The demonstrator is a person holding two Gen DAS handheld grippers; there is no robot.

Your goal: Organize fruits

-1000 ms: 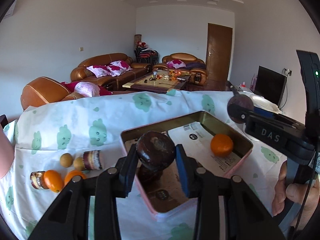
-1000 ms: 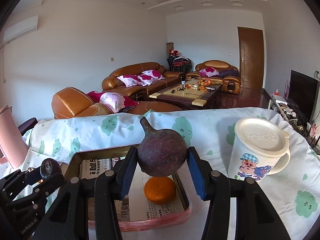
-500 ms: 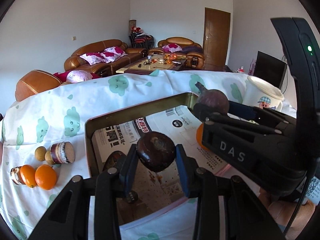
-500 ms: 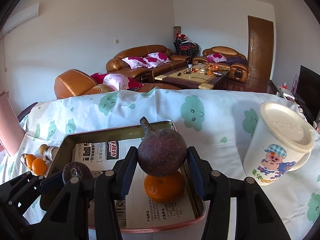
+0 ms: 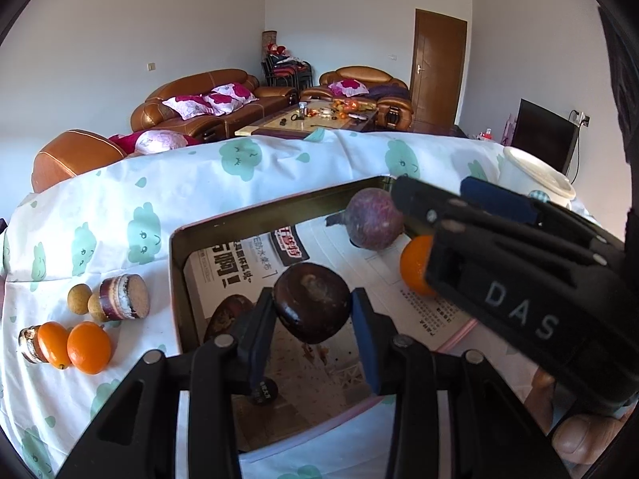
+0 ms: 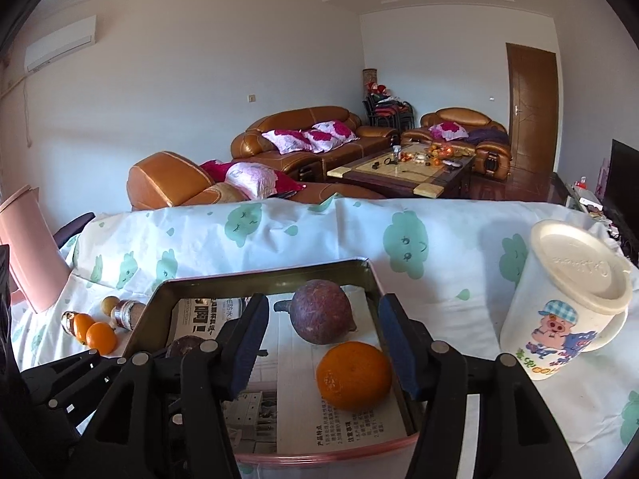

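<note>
Right wrist view, purple fruit lying in tin, right gripper opening, empty.

White walls and ceiling. Brown leather sofa stands left of the coffee table; armchair behind it, wooden door to its right. Daylight throughout.
</note>
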